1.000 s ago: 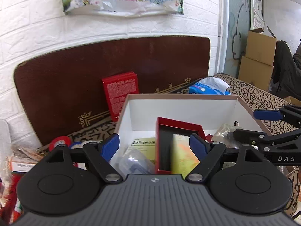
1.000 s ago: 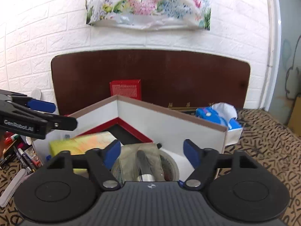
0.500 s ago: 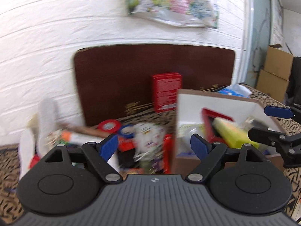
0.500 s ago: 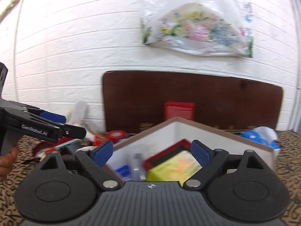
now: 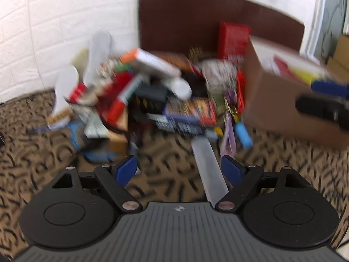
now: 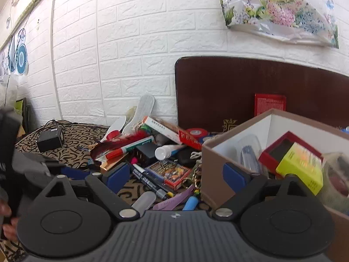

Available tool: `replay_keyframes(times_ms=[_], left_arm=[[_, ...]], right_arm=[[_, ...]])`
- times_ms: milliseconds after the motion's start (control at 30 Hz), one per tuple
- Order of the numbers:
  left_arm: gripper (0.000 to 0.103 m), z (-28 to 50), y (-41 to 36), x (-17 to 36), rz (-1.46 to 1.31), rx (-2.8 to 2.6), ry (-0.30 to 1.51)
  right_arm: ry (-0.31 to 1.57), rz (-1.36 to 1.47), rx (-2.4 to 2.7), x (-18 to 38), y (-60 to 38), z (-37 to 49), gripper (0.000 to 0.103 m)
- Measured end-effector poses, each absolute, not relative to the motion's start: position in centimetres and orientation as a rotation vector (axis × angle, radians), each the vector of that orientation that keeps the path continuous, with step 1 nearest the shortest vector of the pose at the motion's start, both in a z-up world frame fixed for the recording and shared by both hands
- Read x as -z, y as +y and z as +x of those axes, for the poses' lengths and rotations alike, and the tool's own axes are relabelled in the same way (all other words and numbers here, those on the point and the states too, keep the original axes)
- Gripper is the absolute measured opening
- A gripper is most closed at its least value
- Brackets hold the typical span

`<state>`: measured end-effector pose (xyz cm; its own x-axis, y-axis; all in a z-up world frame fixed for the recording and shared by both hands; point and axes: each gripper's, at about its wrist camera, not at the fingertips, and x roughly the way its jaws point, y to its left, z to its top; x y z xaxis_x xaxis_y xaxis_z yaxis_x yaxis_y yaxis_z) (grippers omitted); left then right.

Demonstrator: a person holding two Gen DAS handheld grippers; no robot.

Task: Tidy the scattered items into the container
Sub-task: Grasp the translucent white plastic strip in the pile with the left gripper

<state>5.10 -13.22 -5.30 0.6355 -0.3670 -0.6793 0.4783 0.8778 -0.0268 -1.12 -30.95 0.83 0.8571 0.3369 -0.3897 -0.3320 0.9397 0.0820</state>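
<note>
The brown cardboard box [image 6: 214,166], white inside, stands at right and holds a yellow packet [image 6: 303,168] and a red case [image 6: 283,146]. Left of it lies a heap of scattered items [image 6: 152,150]: markers, a card pack [image 6: 172,172], a white bottle [image 6: 168,151], small boxes. My right gripper [image 6: 177,176] hovers over the heap's near edge with its jaws opening and nothing pressed between them. My left gripper [image 5: 178,166] is open and empty above the patterned cloth, with a clear plastic tube [image 5: 207,170] lying beneath its right finger. The left wrist view is blurred.
A dark wooden board [image 6: 240,87] leans on the white brick wall with a red box [image 6: 270,102] against it. A black adapter [image 6: 50,140] with its cable sits far left on the cloth. A person's hand [image 6: 4,209] holds the left gripper.
Both grippers swung left from over the box to the heap beside it. The left one also tipped downward toward the cloth. The right jaws stand wider.
</note>
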Motion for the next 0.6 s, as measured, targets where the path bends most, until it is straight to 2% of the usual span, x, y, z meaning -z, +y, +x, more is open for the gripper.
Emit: replay_keyframes(times_ms=[367, 433, 467, 500, 600], left_arm=[[0.084, 4.2, -20.8, 8.6, 0.292, 0.460, 0.745], [0.064, 4.4, -21.1, 8.4, 0.269, 0.475, 0.743], [0.042, 4.5, -21.2, 8.1, 0.263, 0.480, 0.740], [0.030, 4.5, -21.3, 7.9, 0.267, 0.483, 0.736], [0.028, 4.4, -20.5, 7.9, 0.253, 0.505, 0.722]], right_arm=[[0.422, 0.061, -0.334, 0.2, -32.7, -2.3, 0.094], [0.422, 0.072, -0.330, 0.4, -33.2, -2.3, 0.094], [0.423, 0.077, -0.328, 0.5, -33.3, -2.3, 0.094], [0.425, 0.084, -0.329, 0.7, -33.5, -2.2, 0.094], [0.429, 0.104, -0.340, 1.1, -33.7, -2.2, 0.094]])
